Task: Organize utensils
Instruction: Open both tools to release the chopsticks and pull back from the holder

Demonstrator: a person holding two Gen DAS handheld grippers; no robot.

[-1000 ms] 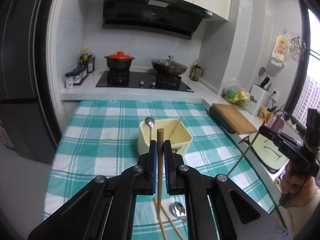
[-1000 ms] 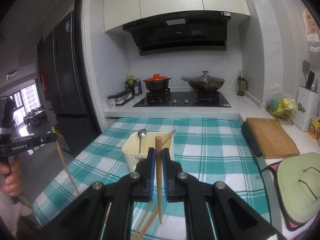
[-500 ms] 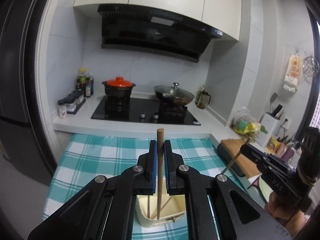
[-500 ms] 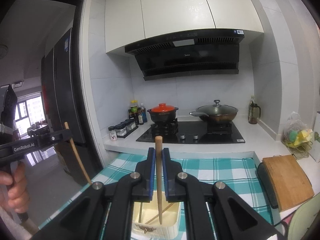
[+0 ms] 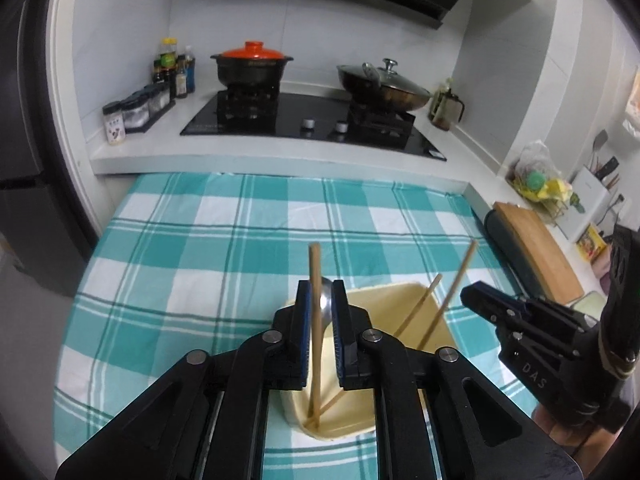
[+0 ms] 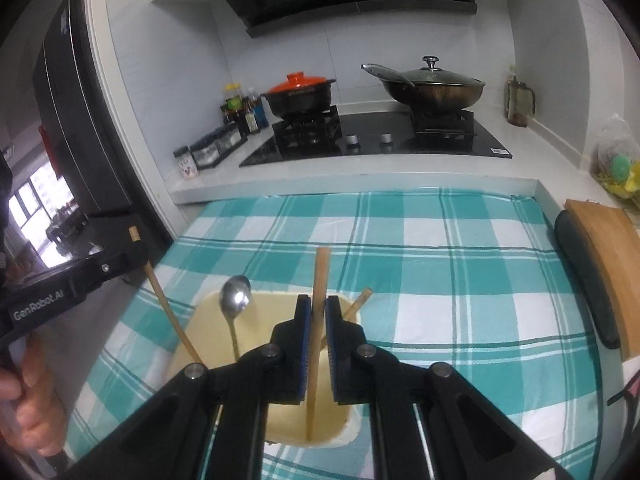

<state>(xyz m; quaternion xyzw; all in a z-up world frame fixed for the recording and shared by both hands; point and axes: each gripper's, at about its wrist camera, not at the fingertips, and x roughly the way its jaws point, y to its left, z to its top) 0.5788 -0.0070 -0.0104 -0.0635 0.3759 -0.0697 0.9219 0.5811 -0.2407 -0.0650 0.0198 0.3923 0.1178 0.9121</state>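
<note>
A cream utensil box (image 5: 412, 320) (image 6: 280, 420) stands on the teal checked cloth. My left gripper (image 5: 321, 292) holds a wooden chopstick (image 5: 315, 320) between slightly parted jaws, its tip down inside the box. My right gripper (image 6: 316, 308) holds another chopstick (image 6: 318, 320), tip resting on the box floor; it also shows in the left wrist view (image 5: 452, 304). A steel spoon (image 6: 235, 304) and one more chopstick (image 5: 416, 312) lean inside the box.
The checked cloth (image 5: 200, 240) covers the table. Behind it is a hob with a red-lidded pot (image 5: 252, 64) and a wok (image 5: 384, 84). Spice jars (image 5: 132, 112) stand at left. A wooden cutting board (image 5: 536, 252) lies at right.
Both grippers tilted down and lowered their chopsticks into the cream box. The jaws of both look slightly wider than before.
</note>
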